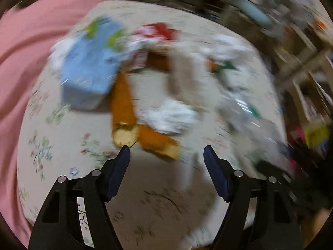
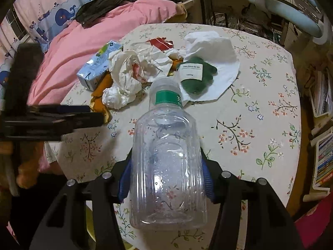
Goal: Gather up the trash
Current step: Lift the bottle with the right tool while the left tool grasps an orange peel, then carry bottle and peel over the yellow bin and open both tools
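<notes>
My right gripper [image 2: 166,170] is shut on a clear plastic bottle [image 2: 166,156] with a green label, held above the floral table [image 2: 260,114]. A trash pile lies beyond it: a blue carton [image 2: 97,66], crumpled white paper [image 2: 129,73], an orange wrapper [image 2: 100,95], a red wrapper [image 2: 160,42], a green pouch [image 2: 195,77] on white paper [image 2: 212,48]. My left gripper [image 1: 166,152] is open and empty, just short of the orange wrapper [image 1: 124,108]. It also shows from the side in the right wrist view [image 2: 83,114]. The left wrist view is blurred; the carton [image 1: 89,70] and white paper [image 1: 172,116] show.
A pink duvet [image 2: 83,41] lies on the bed to the left of the table, with a whale-print pillow [image 2: 58,18] behind. A pale blue chair [image 2: 291,10] stands at the far right. Stacked books [image 2: 322,156] sit beside the table's right edge.
</notes>
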{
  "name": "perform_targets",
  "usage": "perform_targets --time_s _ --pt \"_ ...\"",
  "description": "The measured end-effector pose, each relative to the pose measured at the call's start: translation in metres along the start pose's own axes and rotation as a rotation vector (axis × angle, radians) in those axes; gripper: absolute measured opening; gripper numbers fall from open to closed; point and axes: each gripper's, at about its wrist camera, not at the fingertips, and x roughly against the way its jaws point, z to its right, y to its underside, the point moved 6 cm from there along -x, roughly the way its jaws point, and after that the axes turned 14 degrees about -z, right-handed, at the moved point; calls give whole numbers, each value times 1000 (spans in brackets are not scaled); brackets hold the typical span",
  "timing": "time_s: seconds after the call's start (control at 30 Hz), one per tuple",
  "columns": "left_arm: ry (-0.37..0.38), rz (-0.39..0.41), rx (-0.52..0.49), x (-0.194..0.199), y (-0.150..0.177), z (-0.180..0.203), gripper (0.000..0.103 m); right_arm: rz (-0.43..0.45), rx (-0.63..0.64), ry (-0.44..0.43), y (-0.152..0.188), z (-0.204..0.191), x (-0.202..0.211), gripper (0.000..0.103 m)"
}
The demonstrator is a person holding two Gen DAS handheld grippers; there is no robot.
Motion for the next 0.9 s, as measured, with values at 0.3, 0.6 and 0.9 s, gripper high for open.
perform_targets --time_s 0.3,0.6,0.9 --pt "-148 36 0 13 12 -16 61 2 10 -34 6 0 3 55" --pt "-125 84 68 1 3 -7 61 5 32 -37 6 -8 3 55" --pt "-109 104 -38 0 -4 -1 25 29 95 35 2 -29 12 55"
